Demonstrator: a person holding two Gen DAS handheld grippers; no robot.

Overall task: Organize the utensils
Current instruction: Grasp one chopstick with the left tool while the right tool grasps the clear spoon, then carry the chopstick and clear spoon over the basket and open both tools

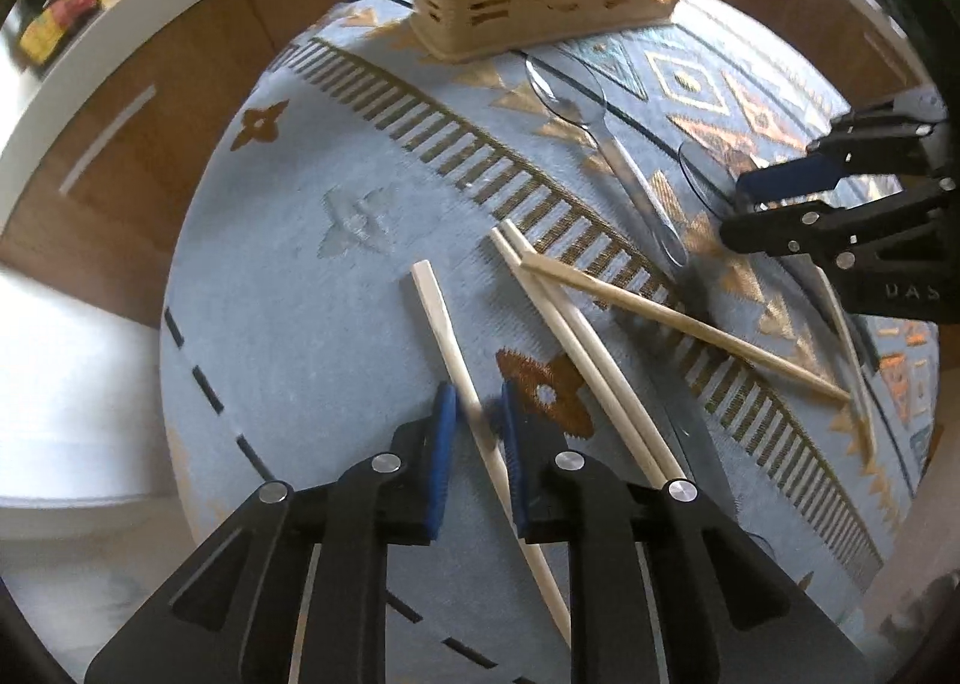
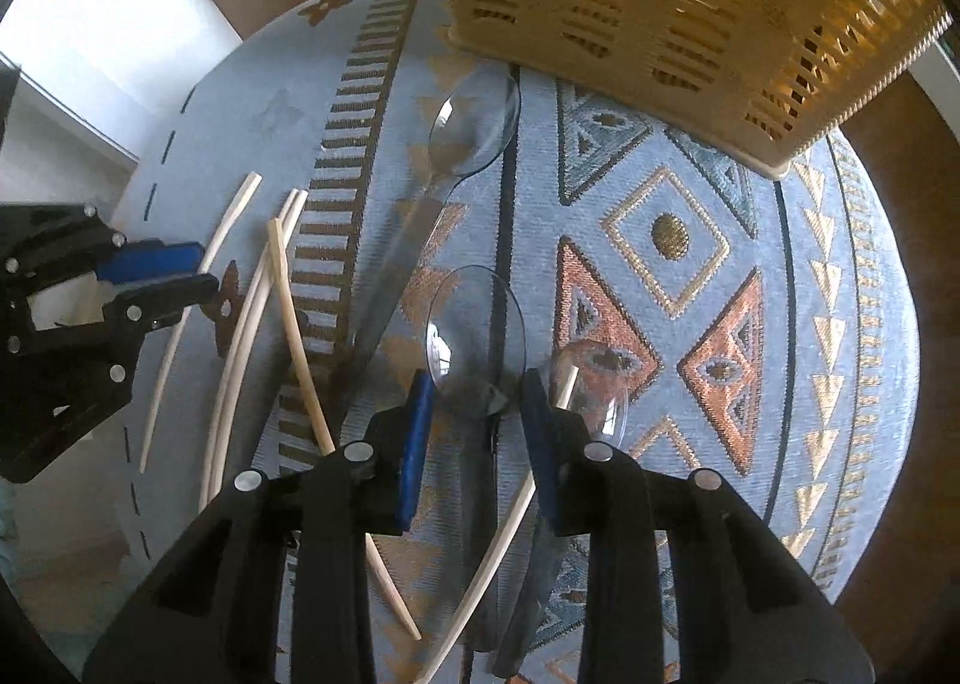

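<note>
Chopsticks lie loose on the patterned mat; the left gripper has its blue pads nearly closed about one chopstick, seemingly pinching it though the contact is blurred; just beside it lie a pair and a crossing stick. The right gripper stands partly open astride the neck of a clear spoon, whether gripping it I cannot tell; a second spoon lies further out, near the slatted basket at the mat's far edge.
</note>
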